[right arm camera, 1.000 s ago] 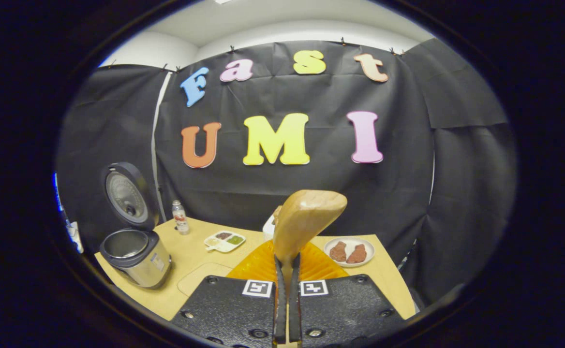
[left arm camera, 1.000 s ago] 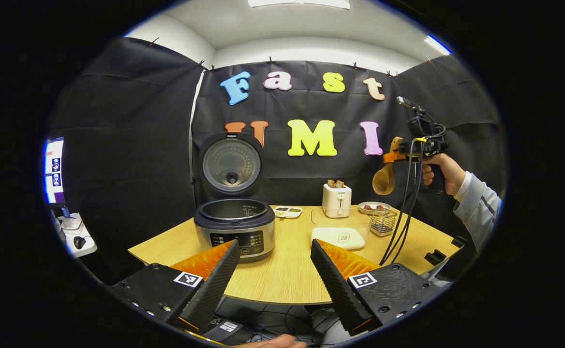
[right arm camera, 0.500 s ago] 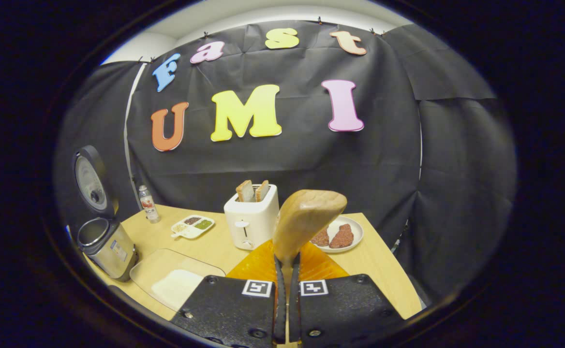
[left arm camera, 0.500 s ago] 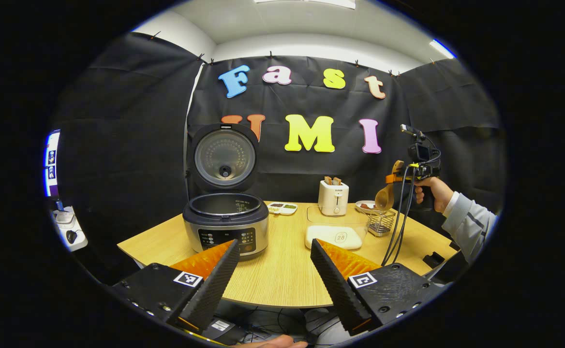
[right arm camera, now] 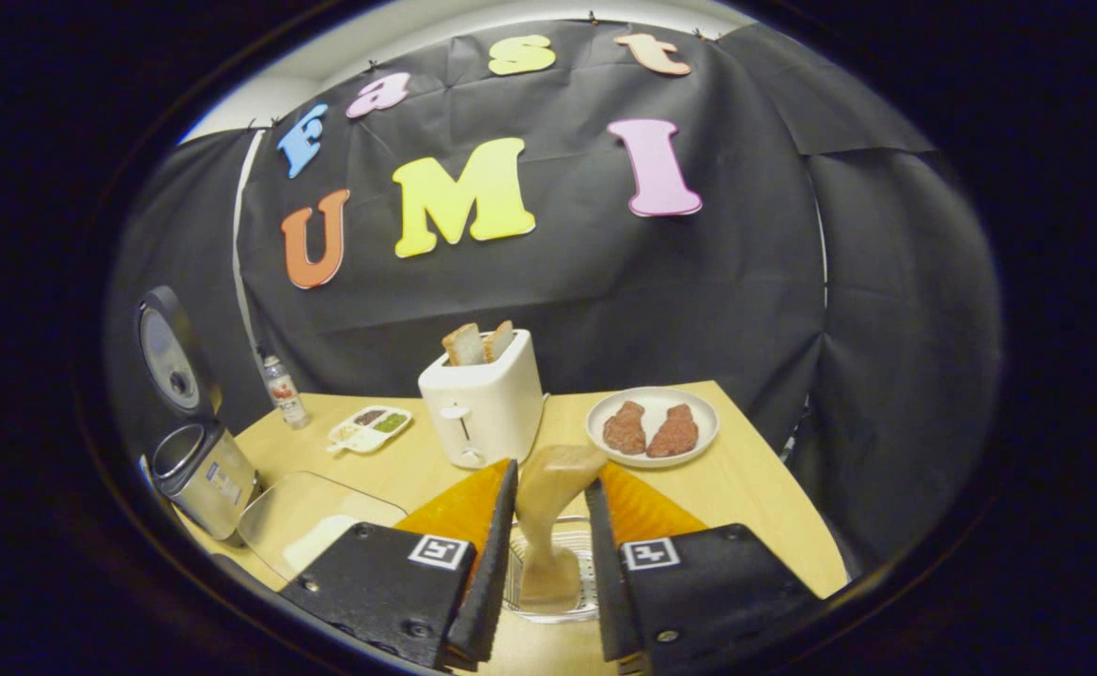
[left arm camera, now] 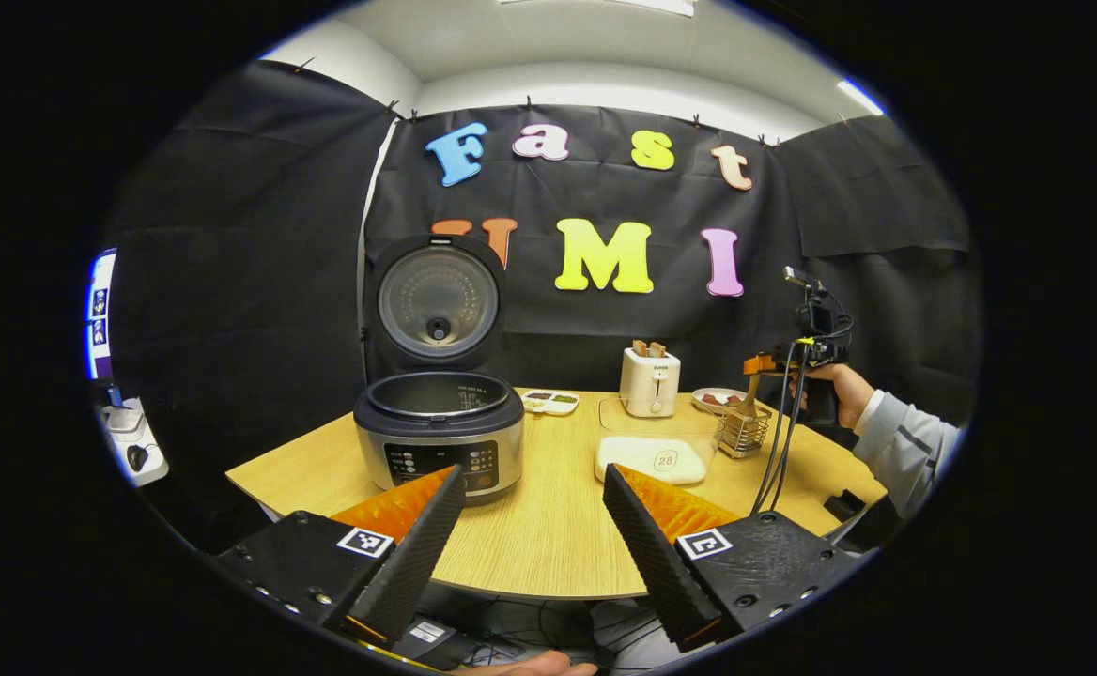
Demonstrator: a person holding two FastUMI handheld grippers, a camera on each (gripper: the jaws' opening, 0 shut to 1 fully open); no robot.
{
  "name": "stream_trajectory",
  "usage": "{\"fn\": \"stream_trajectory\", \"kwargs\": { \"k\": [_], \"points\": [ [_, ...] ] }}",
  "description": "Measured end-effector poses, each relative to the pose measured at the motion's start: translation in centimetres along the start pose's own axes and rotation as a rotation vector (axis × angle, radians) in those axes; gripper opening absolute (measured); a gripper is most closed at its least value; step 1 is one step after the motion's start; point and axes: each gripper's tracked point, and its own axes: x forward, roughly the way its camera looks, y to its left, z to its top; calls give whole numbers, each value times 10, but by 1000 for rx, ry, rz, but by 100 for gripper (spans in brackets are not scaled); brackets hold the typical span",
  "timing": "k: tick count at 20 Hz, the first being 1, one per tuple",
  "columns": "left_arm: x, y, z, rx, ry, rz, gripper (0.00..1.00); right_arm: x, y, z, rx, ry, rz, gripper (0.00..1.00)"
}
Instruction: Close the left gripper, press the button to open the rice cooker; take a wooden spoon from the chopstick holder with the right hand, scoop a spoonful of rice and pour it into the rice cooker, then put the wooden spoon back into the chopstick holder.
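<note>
A wooden table carries a rice cooker at its left, lid raised upright. Right of it sit a clear container of rice and a white toaster. The left gripper hovers at the table's near edge, fingers spread. The right gripper, fingers parted, straddles the wooden spoon, which stands in the wire chopstick holder.

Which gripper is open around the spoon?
The right gripper: its fingers straddle the wooden spoon standing in the chopstick holder. The left gripper gapes over nothing.
</note>
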Motion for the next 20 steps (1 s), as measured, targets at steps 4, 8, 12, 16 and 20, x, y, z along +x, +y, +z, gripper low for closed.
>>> {"fn": "stream_trajectory", "kwargs": {
  "k": [4, 8, 12, 16, 20],
  "points": [
    [-6, 7, 8, -25, -18, 5, 94, -26, -20, 29, -41, -89, -95, 82],
    [-5, 18, 16, -11, -28, 37, 94, -71, -15, 60, -37, -160, -133, 97],
    [0, 20, 36, -5, -41, 43, 94, -137, 11, 79, -47, -219, -89, 99],
    [5, 32, 69, 47, -75, 80, 94, -202, 30, 78, -41, -268, -70, 99],
    [12, 36, 101, 59, -99, 89, 94, -254, 53, 65, -35, -284, -6, 99]
  ]
}}
